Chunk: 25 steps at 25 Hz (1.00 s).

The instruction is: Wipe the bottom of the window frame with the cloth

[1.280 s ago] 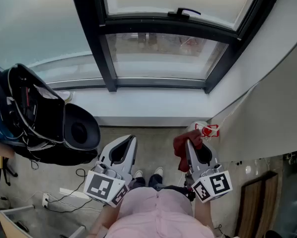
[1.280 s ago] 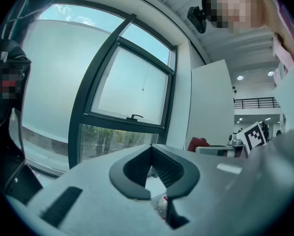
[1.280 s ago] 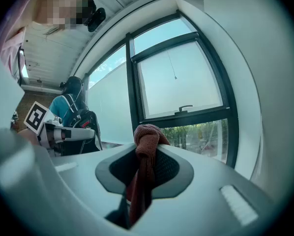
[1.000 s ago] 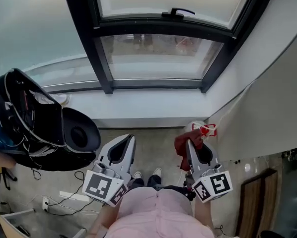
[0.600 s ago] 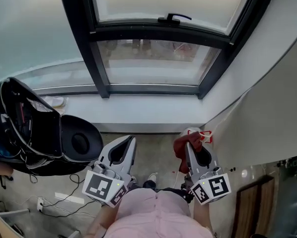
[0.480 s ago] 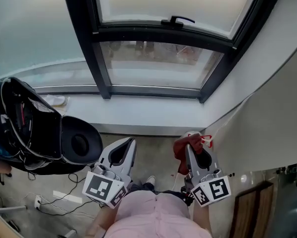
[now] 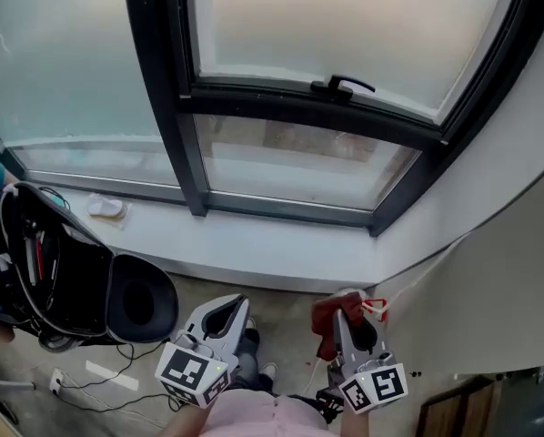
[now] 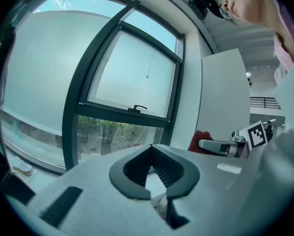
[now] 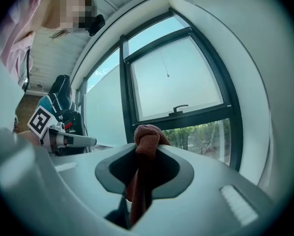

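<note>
The dark window frame's bottom bar (image 7: 290, 209) runs above a white sill (image 7: 254, 248), and also shows as the bottom bar (image 9: 206, 116) in the right gripper view. My right gripper (image 7: 346, 315) hangs low over the floor, well short of the sill, shut on a dark red cloth (image 7: 327, 324). Seen from the right gripper (image 9: 146, 150) itself, the cloth (image 9: 146, 135) bunches above the jaw tips and hangs down between them. My left gripper (image 7: 226, 311) is beside it, shut and holding nothing; in its own view the left gripper (image 8: 152, 147) has its tips touching.
An open black bag (image 7: 35, 271) and a round black case (image 7: 140, 300) stand on the floor at the left. A small white object (image 7: 106, 208) lies on the sill. A handle (image 7: 343, 86) sits on the upper sash. A white wall (image 7: 490, 271) closes the right side.
The head view has tilted up, showing more of the window; both grippers now sit lower in the frame. The cloth stays held in the right gripper.
</note>
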Motion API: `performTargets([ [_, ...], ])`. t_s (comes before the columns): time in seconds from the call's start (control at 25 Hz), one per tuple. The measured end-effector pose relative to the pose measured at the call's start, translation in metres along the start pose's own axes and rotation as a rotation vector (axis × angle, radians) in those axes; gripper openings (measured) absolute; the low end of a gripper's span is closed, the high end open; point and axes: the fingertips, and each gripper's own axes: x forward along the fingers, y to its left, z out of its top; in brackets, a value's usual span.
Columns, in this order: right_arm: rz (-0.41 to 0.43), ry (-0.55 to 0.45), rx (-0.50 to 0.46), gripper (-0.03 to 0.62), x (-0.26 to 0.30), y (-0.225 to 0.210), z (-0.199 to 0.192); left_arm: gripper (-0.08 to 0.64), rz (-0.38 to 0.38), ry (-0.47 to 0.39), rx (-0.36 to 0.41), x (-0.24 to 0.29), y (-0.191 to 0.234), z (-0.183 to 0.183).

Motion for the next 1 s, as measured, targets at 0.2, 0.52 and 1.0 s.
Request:
performTargets([
  [0.2,-0.073,-0.024,-0.025,0.073,0.039,-0.025,0.024,0.001,-0.095,-0.015,-0.005,0.054,0.021,0.026],
  [0.52,-0.125,-0.069,-0.069,0.074,0.103,-0.045,0.041,0.002,-0.094,-0.058,0.084,0.105,0.076,0.063],
  [1.0,0.041,-0.027,-0.077,0.072,0.210,-0.066,0.051,0.000,0.046,-0.081,0.056,0.150,0.136,0.087],
])
